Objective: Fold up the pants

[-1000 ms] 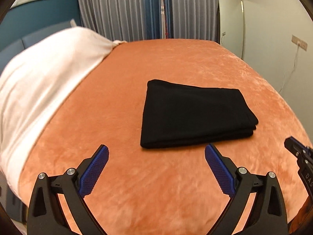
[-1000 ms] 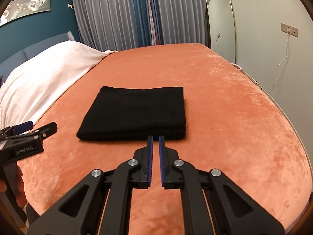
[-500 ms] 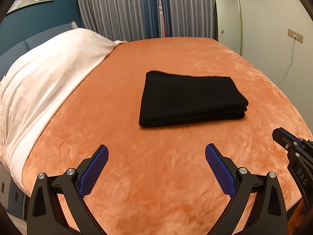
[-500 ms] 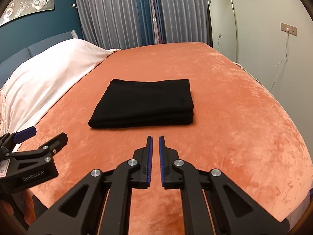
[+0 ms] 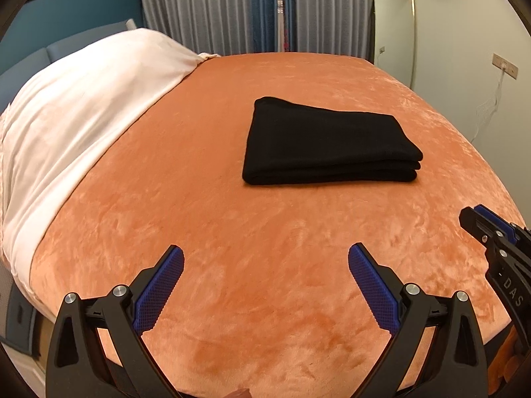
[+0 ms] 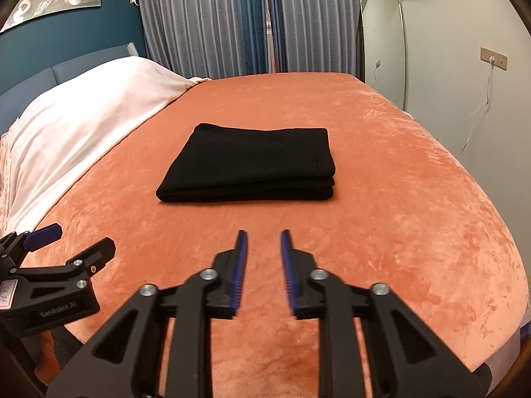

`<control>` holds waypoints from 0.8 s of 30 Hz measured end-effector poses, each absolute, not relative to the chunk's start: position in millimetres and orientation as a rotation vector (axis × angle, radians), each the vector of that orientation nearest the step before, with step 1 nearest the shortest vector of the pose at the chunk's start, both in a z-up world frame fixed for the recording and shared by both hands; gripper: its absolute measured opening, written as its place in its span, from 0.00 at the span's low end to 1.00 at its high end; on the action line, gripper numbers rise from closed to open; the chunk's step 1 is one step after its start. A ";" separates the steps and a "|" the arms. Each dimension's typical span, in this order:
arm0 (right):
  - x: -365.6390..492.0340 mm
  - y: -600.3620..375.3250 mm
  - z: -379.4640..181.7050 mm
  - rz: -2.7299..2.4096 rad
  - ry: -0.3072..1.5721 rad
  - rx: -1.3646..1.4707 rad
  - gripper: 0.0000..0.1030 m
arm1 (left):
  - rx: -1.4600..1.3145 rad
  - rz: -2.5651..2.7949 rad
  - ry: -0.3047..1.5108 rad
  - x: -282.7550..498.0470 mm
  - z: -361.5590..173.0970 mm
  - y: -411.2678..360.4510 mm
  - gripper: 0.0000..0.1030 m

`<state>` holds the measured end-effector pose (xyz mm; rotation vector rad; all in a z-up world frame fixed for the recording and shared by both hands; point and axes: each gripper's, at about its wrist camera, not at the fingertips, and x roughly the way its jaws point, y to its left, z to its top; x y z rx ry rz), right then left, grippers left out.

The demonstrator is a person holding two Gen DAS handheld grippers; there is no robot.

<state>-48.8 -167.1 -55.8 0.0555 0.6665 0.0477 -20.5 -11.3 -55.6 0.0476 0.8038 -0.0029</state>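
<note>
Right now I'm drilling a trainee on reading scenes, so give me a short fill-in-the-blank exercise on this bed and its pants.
1. The folded pants are coloured ____.
2. They lie on an ____ blanket.
3. The left gripper holds ____ between its pads.
4. Toward the headboard lies a ____ cover.

Missing words: black; orange; nothing; white

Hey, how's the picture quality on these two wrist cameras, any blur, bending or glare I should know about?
Left wrist view: sharp, fisheye bows the orange bedspread and darkens the corners; black folded pants show little detail. Right wrist view: same bowing; the right gripper, whose jaws have just been opening with nothing between them, is motion-blurred; soft sheen on the mirror, no harsh glare.
</note>
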 end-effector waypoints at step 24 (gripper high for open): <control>-51.8 -164.6 -62.7 0.036 0.674 0.043 0.21 | 0.125 -0.006 0.798 -32.2 -60.6 -23.6 0.95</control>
